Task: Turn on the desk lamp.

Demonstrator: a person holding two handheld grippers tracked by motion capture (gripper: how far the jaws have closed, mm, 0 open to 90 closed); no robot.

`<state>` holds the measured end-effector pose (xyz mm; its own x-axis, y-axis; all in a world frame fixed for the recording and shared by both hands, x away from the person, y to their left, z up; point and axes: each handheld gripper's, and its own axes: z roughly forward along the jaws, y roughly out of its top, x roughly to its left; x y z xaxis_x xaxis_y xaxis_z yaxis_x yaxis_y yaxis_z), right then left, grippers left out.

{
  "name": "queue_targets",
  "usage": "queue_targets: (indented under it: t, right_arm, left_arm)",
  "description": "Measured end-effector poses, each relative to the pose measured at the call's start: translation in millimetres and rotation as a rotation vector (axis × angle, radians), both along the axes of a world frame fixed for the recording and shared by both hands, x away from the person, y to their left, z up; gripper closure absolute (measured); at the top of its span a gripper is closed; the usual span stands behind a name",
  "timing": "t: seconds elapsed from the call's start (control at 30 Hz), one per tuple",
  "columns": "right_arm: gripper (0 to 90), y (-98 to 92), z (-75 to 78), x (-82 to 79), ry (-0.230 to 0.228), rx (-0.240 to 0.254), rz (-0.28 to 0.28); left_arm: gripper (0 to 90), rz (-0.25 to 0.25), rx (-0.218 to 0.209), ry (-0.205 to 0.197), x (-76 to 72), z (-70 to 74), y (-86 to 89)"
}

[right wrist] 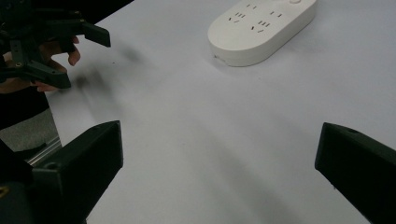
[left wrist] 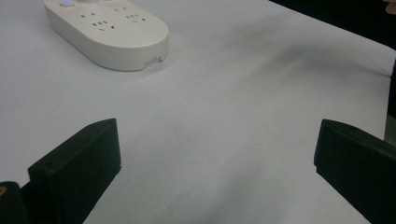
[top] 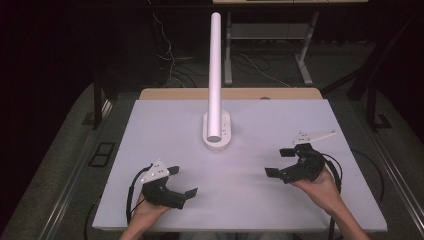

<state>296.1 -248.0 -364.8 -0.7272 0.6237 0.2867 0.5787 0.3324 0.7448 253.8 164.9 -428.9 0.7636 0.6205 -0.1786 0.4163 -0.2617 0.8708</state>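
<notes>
**Two open grippers either side of a white power strip**

A person holds a black gripper in each hand over a white table [top: 165,125]. The left gripper [top: 183,181] has its jaws spread wide, gripping nothing. The right gripper [top: 280,161] is likewise spread wide and empty. A white oval power strip [top: 217,131] lies flat on the table between them, ahead of both and well apart from each. A white pole [top: 215,60] rises above the strip. From the right gripper's own view, the strip [right wrist: 261,28] sits ahead and slightly right; from the left's, ahead and left [left wrist: 107,32].
</notes>
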Motion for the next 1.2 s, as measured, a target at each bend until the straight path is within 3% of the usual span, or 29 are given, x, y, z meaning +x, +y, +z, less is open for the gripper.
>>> queue_targets:
  t: [1.2]
  right_arm:
    - [0.8, 43.4, 20.9, 55.1, 0.001, -0.037, 0.059]
  left_arm:
    - [0.0, -0.003, -0.003, 0.004, 0.6, -0.3, 0.7]
